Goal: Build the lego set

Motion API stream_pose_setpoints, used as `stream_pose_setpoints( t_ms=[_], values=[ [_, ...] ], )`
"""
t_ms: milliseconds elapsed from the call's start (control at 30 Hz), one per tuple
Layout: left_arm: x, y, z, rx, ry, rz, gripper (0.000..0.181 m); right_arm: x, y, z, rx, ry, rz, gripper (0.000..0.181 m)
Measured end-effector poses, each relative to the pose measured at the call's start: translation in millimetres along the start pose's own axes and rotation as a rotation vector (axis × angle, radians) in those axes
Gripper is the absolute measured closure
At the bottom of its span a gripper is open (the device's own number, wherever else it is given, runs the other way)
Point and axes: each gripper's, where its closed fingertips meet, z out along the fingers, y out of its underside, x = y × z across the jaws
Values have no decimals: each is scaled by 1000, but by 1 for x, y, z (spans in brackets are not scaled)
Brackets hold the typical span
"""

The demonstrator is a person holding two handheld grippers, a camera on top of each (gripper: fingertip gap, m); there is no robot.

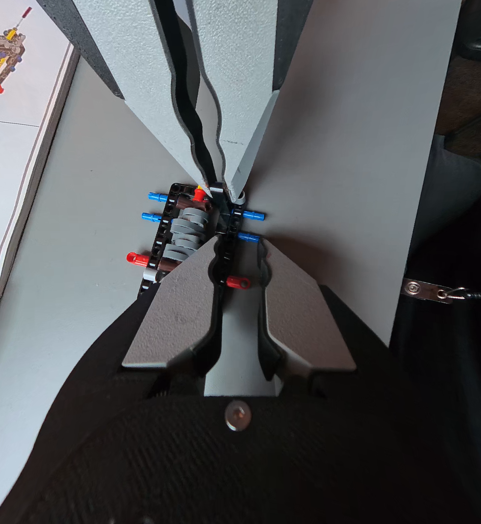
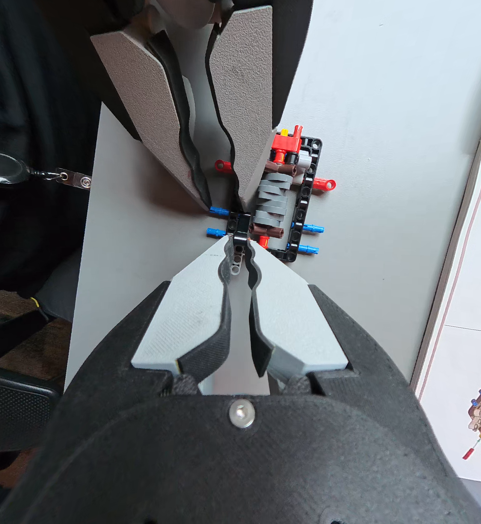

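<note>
Model: black rectangular frame [image 1: 160,235] lies flat on the grey table [image 1: 333,170], near its edge, with both grippers meeting over it.
Inside of frame: a stack of grey discs [image 2: 272,198] sits along the middle, between two brown connectors [image 2: 267,231].
Pins: blue pins [image 1: 154,217] stick out of both long sides; red pins [image 1: 137,258] stick out too, one on each side.
Red block: a red block [image 2: 286,141] with a yellow axle tip sits at the end of the frame that is far in the right wrist view.
Left gripper [image 1: 238,246]: its jaws are part open and stand on either side of one long beam of the frame — a red pin [image 1: 238,282] shows in the gap between them. I cannot tell if the pads press the beam.
Right gripper [image 2: 239,245]: its jaws are nearly together, pinching a small grey beam [image 2: 236,265] with round holes. The end of this beam meets a black connector [image 2: 240,229] at the frame corner.
Booklet: an open instruction booklet [image 1: 9,113] lies on the table beside the model, well apart from it; a drawing of the model is on the page.
Table edge: a metal clip [image 1: 423,290] with a black reel hangs there — a person's dark clothing is behind it.
</note>
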Motion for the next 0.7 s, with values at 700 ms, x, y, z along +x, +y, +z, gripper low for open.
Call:
stream_pose_setpoints(
  t_ms=[700],
  values=[
    [1, -1, 0, 17, -78, 59, 161, -5, -2, 1, 98, 64, -10, 163]
  ],
)
